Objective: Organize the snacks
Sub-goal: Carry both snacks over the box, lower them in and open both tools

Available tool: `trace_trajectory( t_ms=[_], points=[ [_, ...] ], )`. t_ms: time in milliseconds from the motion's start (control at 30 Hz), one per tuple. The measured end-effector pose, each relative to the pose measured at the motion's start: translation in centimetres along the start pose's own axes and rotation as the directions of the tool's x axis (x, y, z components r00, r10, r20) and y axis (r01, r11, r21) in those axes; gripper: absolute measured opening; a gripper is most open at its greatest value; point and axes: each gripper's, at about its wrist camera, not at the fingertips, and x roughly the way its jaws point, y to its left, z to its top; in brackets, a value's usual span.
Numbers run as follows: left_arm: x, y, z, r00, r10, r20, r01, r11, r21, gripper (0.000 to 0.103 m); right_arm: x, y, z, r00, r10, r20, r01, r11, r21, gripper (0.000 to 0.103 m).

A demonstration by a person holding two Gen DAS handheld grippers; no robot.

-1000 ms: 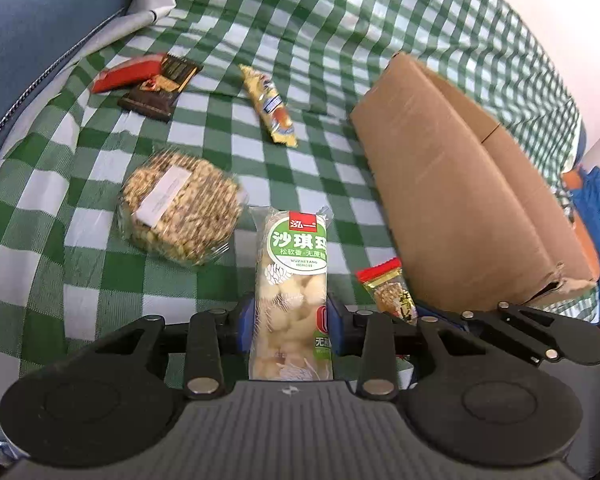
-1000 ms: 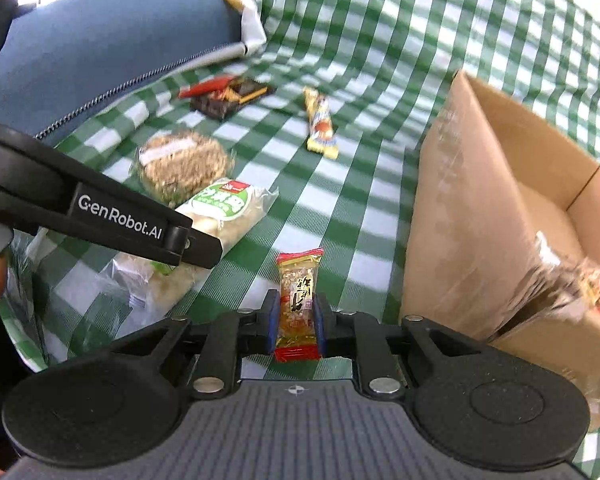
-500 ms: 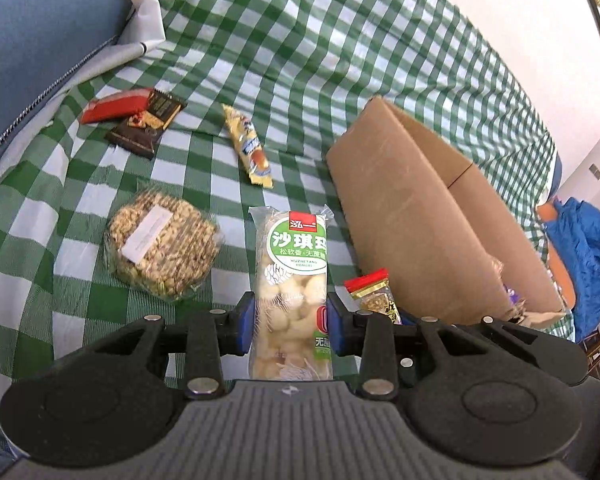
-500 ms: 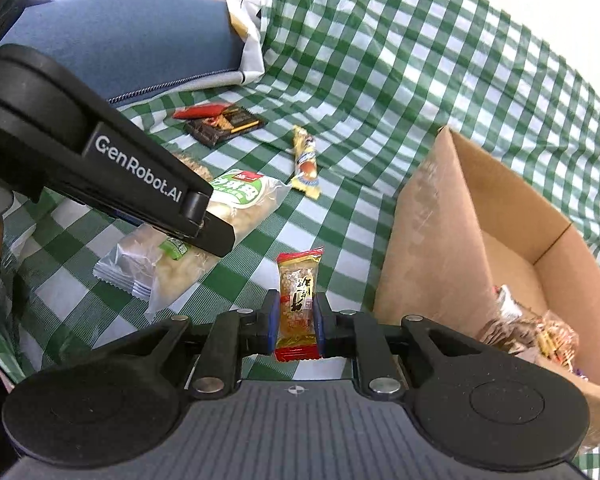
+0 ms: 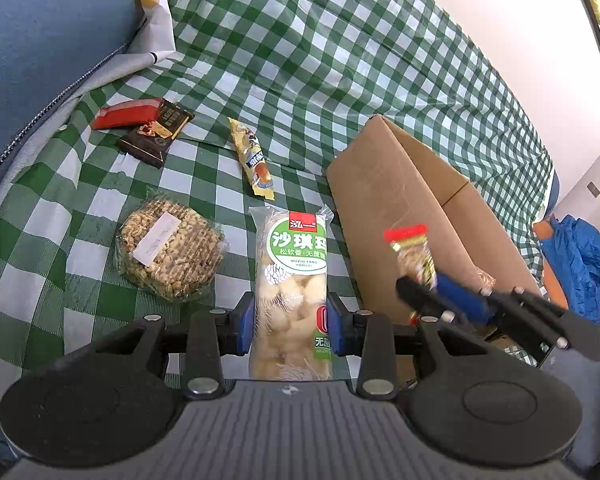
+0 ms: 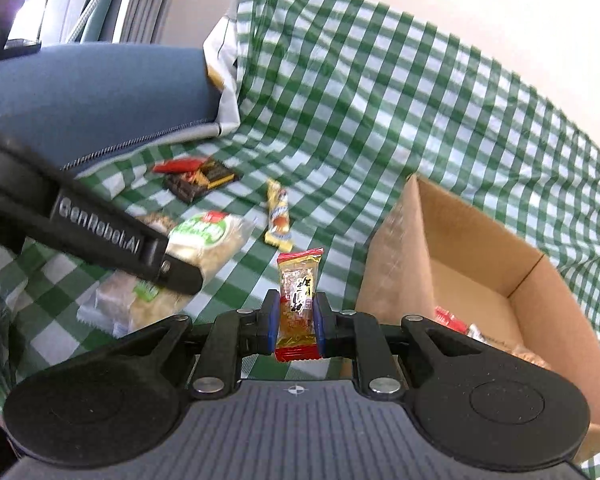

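Left wrist view: left gripper [image 5: 290,322] pinches the sachima pack [image 5: 290,280] across its width, long axis running straight ahead between the blue pads, lifted off the green checked cloth [image 5: 340,60]. Cardboard box [image 5: 400,216] lies ahead and to the right; right gripper [image 5: 424,284], nearer the box, clamps a small red-ended snack bar [image 5: 410,256] against its near wall. Peanut brittle round [image 5: 170,254], yellow bar [image 5: 254,160], dark chocolate packet [image 5: 156,136] sit loose to the left. Right wrist view: right gripper [image 6: 296,322] tight on the snack bar [image 6: 300,296], upright; box [image 6: 540,280] mouth open to the right, a few snacks inside. Both tools tilt downward; the right hand probably drops first.
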Motion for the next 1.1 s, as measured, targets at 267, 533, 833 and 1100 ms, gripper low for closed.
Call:
trace_trajectory(
  t_ms=[267, 533, 833, 1100],
  points=[
    [-2.3, -1.4, -0.5, 0.999, 0.009, 0.033, -0.01, 1.0, 0.015, 0.04, -1.3, -1.5, 0.9, 0.995, -0.025, 0.098, 0.021, 0.999, 0.043, 0.018],
    [-4.2, -4.5, -0.2, 0.996, 0.005, 0.085, -0.007, 1.0, 0.023, 0.04, -2.5, -4.7, 1.1, 0.981, -0.077, 0.176, 0.057, 0.992, 0.117, 0.018],
    [-4.0, -8.4, 1.5, 0.993, -0.049, 0.106, 0.042, 0.997, 0.065, 0.04, -3.2, -9.2, 0.2, 0.965, -0.167, 0.203, 0.117, 0.964, 0.238, 0.018],
    [-1.8, -11.8, 3.6, 0.992, -0.082, 0.091, 0.073, 0.993, 0.096, 0.04, -2.5, -13.4, -0.4, 0.949, -0.265, 0.172, 0.178, 0.899, 0.401, 0.018]
  ],
)
